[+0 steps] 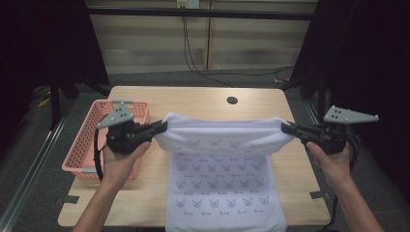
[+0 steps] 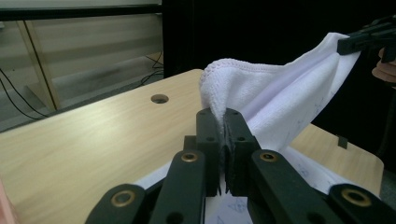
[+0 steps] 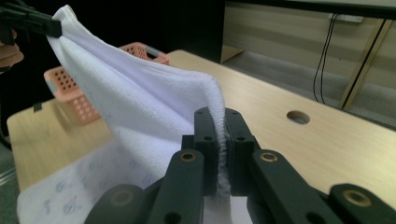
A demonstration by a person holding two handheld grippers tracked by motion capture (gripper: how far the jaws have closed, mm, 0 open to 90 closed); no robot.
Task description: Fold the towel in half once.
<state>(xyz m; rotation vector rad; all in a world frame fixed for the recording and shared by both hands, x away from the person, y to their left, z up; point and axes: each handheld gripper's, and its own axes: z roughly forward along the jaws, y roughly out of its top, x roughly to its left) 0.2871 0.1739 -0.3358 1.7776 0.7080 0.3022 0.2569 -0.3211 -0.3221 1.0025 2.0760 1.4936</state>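
Folding a white towel (image 1: 222,135) w/ little blue prints is the job here. The left gripper (image 1: 162,127) is pinching the towel's far left corner, jaws squeezing tight on the cloth. The right gripper (image 1: 286,128) is pinching the far right corner the same way. The far edge is hanging in the air between them, stretched across the middle of the table (image 1: 193,96). The near half is lying flat, running down to 6 o'clock and a bit over the table's near edge.

What could go wrong: the grips are only on thin bits of corner, so a hard tug could pull a corner out & the fold would flop. If one hand is going faster than the other, the fold would probably land crooked. The near part could also slide off the table if dragged toward 6 o'clock.

Room: a pink basket (image 1: 89,145) is sitting at 9 o'clock, just beside the left hand (image 1: 121,157), so it's tight there. There's bare wood at 12 o'clock around a small hole (image 1: 232,100), and some at 3 o'clock too.
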